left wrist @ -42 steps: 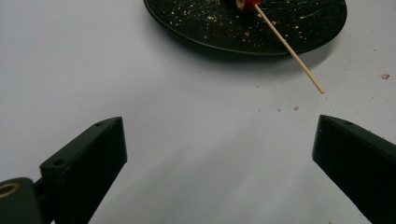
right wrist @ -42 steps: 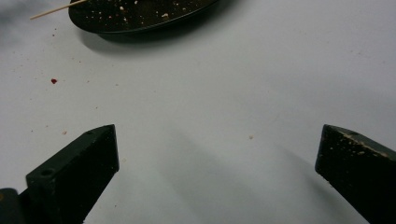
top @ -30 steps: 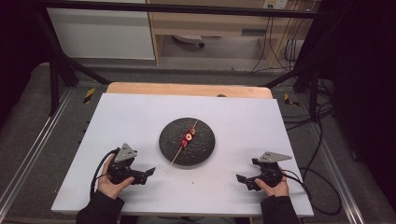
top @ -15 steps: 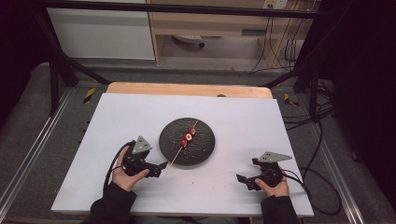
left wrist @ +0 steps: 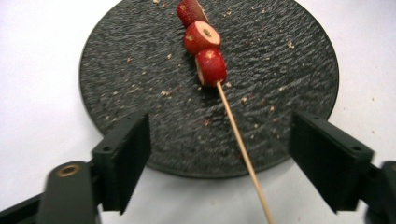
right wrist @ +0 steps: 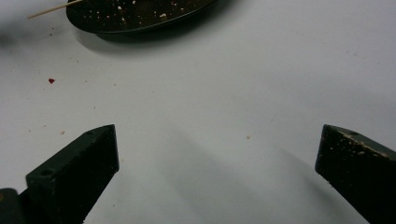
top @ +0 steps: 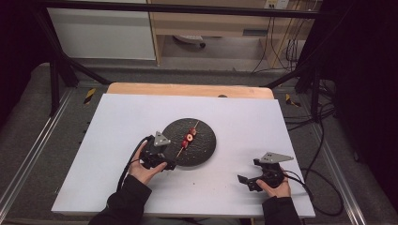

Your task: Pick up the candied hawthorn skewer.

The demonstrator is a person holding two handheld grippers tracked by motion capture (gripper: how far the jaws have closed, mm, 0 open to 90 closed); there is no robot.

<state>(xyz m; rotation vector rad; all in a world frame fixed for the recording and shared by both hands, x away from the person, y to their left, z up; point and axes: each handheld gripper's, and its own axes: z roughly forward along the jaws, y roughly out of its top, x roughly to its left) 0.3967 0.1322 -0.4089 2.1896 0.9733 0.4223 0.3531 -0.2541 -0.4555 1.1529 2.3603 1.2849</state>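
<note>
With fingers spread wide, the left gripper [left wrist: 219, 163] should centre on the bare skewer [left wrist: 240, 149] stick over the plate [left wrist: 289, 70] before closing, while the right gripper [right wrist: 217, 172] rests released on the desk [right wrist: 261, 70]

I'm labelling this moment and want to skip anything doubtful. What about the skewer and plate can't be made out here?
- Skewer: its bare end is cut off by the bottom edge of the left gripper view.
- Top strawberry piece: cropped by that view's top edge.
- Plate: its far part is cut off by the top edge of the right gripper view.
- Fruit count: too small in the high view.
</note>
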